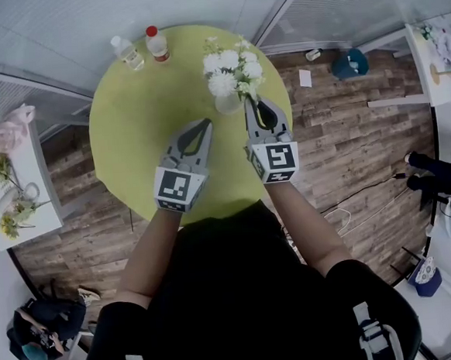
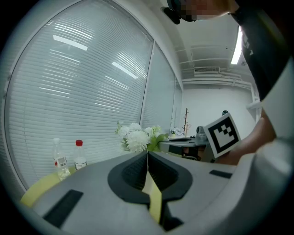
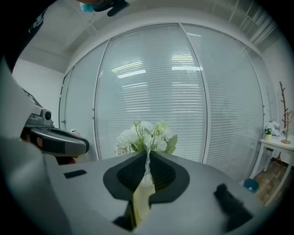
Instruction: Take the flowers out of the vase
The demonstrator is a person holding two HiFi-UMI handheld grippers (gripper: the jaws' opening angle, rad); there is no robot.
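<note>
- Two grippers clenched: left gripper (image 1: 205, 126) on nothing, right gripper (image 1: 250, 103) pinching a thin stem of the white flowers (image 1: 230, 70).
- Flowers look light and crushable; best held by the stems above the vase (image 1: 226, 103).

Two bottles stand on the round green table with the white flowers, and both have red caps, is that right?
Not quite: only one bottle has a red cap; the other bottle has a pale cap, as the head view shows. Both do stand on the round green table with the white flowers.
</note>
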